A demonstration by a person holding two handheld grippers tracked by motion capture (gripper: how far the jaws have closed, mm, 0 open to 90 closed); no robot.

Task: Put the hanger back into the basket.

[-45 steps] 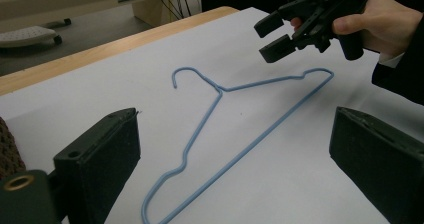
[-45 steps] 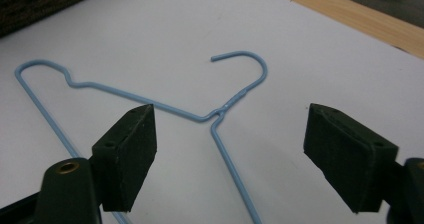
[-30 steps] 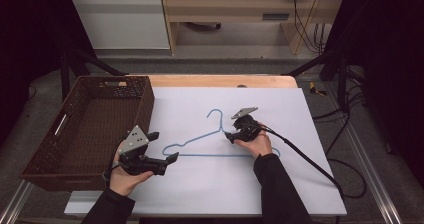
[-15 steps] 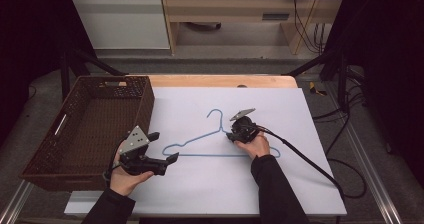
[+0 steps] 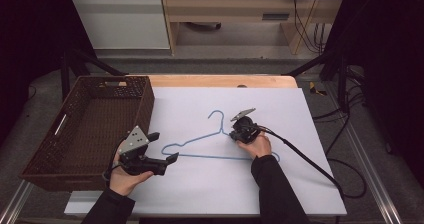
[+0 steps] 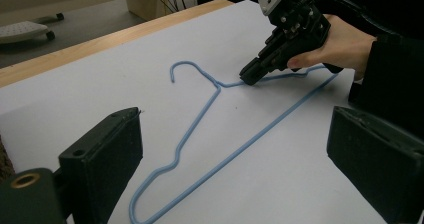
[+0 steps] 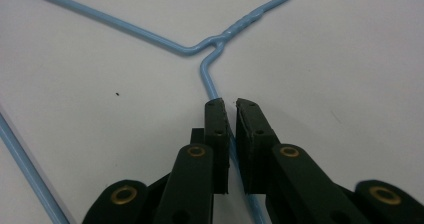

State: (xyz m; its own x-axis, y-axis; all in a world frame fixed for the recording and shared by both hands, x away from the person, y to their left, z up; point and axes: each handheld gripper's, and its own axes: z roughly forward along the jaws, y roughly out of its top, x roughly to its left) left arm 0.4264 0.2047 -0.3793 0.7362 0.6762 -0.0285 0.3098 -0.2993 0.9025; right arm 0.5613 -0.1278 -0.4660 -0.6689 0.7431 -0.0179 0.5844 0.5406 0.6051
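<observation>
A wooden table [image 5: 220, 80] filled the middle of the high view, most of its top covered by a white sheet [image 5: 210, 184]. A blue wire hanger [image 5: 200, 140] lay flat on the sheet at centre frame. A dark wicker basket [image 5: 60, 149] stood at the left.

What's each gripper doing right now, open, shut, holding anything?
Left gripper: open, jaws wide apart, holding nothing, near the blue wire hanger's end.
Right gripper: nearly shut on the hanger's sloping wire by the neck, a narrow gap between the pads.
</observation>
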